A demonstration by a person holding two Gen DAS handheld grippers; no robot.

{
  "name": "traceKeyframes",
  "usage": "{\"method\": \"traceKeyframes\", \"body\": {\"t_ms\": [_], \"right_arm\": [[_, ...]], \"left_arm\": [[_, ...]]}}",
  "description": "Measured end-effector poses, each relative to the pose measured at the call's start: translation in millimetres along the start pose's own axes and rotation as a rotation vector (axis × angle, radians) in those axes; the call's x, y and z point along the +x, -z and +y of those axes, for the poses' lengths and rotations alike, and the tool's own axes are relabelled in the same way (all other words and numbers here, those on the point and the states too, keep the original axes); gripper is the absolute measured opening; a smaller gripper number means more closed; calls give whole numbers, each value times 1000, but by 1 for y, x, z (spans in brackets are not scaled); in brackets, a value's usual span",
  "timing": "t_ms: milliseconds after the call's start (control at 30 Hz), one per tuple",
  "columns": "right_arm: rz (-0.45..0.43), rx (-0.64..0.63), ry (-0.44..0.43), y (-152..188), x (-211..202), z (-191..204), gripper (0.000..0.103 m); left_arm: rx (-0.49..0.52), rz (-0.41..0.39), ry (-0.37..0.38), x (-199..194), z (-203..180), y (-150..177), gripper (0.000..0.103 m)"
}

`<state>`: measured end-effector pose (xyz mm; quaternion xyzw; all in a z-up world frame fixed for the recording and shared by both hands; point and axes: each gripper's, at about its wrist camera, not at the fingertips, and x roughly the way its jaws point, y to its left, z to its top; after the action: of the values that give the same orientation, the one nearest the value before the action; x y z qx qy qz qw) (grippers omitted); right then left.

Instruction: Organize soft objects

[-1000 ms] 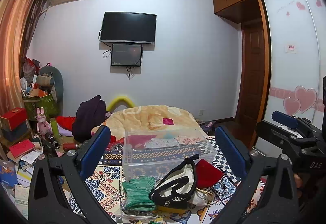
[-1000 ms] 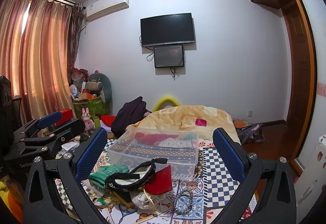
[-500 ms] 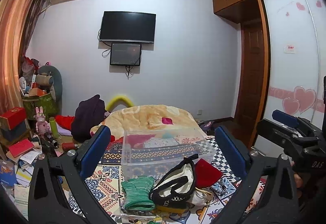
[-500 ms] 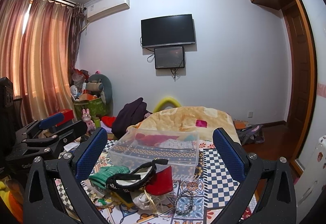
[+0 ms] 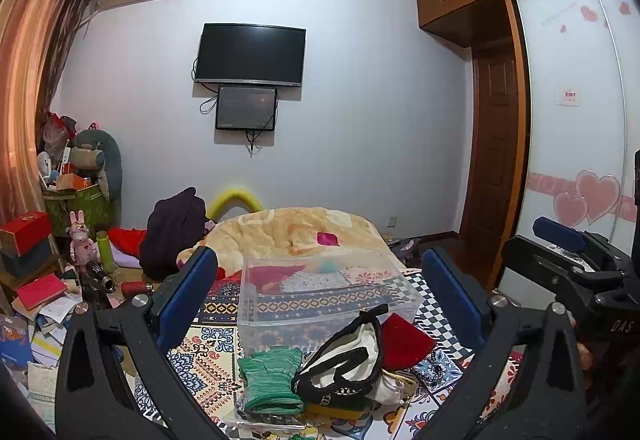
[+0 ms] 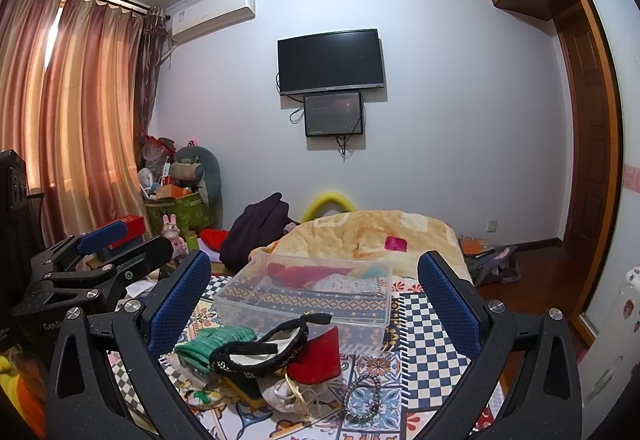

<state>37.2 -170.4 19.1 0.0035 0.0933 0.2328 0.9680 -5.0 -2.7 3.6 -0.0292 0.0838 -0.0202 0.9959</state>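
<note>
Both grippers are wide open and hold nothing: the left hand-held gripper [image 5: 320, 292] and the right hand-held gripper [image 6: 314, 290]. Close in front, on the patterned cloth [image 6: 424, 324], lies a pile of soft things: a folded green knit cloth [image 5: 270, 380], a black-and-white pouch [image 5: 348, 354] and a red cloth piece [image 5: 404, 340]. Just behind them sits the clear plastic box [image 5: 320, 292]. Far back hangs a black TV [image 5: 250, 53].
</note>
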Motion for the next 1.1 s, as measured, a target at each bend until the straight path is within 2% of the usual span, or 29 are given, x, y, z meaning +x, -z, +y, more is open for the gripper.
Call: {"method": "traceKeyframes", "body": {"t_ms": [733, 933, 1100], "right_arm": [[1, 2, 3, 2, 0, 1, 103], [52, 20, 29, 12, 15, -9, 103], [127, 30, 52, 29, 34, -21, 103]], "left_arm": [[-1, 18, 1, 6, 2, 2, 103], [-3, 67, 6, 19, 8, 14, 103], [-13, 146, -8, 38, 19, 36, 103]]}}
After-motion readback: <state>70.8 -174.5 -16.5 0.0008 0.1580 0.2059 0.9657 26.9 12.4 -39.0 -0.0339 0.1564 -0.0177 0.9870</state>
